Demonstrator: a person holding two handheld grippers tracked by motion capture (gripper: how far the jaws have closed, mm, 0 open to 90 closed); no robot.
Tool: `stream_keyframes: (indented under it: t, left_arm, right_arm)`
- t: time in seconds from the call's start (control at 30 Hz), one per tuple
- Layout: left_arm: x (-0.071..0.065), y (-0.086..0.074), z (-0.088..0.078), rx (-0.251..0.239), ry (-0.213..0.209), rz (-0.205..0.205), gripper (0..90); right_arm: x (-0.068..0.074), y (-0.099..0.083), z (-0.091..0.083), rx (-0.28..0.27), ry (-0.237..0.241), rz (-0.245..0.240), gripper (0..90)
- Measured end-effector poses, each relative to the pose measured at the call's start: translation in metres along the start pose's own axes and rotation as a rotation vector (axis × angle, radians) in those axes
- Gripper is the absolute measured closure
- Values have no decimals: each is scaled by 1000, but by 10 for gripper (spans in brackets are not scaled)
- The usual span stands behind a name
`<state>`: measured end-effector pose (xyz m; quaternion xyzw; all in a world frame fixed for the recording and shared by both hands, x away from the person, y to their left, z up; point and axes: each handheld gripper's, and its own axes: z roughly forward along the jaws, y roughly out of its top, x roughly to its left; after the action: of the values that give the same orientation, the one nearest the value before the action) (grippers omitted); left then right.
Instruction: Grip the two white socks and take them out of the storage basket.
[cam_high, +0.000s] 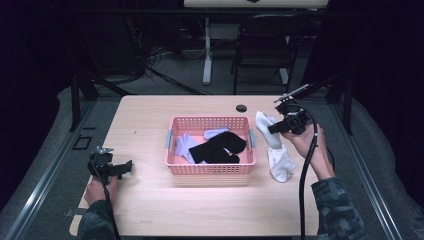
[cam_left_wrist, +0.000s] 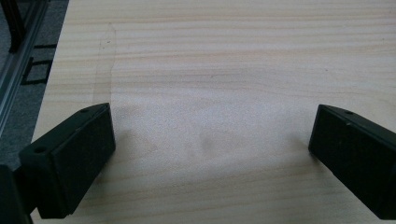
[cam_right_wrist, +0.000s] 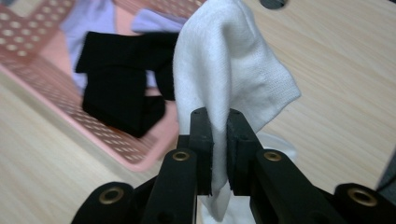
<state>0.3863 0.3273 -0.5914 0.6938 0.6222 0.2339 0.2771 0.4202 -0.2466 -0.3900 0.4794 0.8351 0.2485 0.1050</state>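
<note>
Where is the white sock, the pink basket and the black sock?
white sock (cam_right_wrist: 224, 70), right gripper view, middle of the fabric
pink basket (cam_high: 210, 169), high view, near wall
black sock (cam_high: 217, 149), high view, middle of the sock

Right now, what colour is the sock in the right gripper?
White; the sock shows best in the right gripper view.

Two black hand-held grippers, each trailing a thick black cable: the left gripper (cam_high: 129, 165) carries a small grey plate on top, and the right gripper (cam_right_wrist: 219, 140) has blocky black jaws with brass-ringed screw holes. The person wears dark camouflage-patterned sleeves (cam_high: 337, 207).
</note>
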Motion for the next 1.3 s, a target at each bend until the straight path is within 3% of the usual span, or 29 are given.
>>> stream_keyframes:
  t: [0.27, 0.47, 0.57, 0.63, 0.8, 0.9, 1.0, 1.07, 1.3]
  left_arm:
    - [0, 0, 0, 1, 0, -1, 3]
    - [0, 0, 0, 1, 0, -1, 3]
    - [0, 0, 0, 0, 0, 0, 3]
    - [0, 0, 0, 0, 0, 0, 3]
    - [0, 0, 0, 1, 0, 0, 3]
    - [0, 0, 0, 1, 0, -1, 3]
    - [0, 0, 0, 1, 0, -1, 3]
    - [0, 0, 0, 1, 0, -1, 3]
    - [0, 0, 0, 0, 0, 0, 3]
  right_arm:
    - [-37, -13, 11, 42, -26, 99, 830]
    - [-57, -18, 26, 88, -46, 150, 829]
    - [-65, -24, 39, 109, -37, 185, 829]
    - [-70, -27, 49, 98, -25, 236, 829]
    - [-81, -31, 73, 150, -40, 269, 810]
    - [-84, -37, 84, 160, -33, 298, 699]
    - [-85, -44, 89, 162, -23, 294, 519]
    - [-86, -48, 86, 141, -16, 295, 426]
    - [-84, -57, 62, 69, 5, 279, 241]
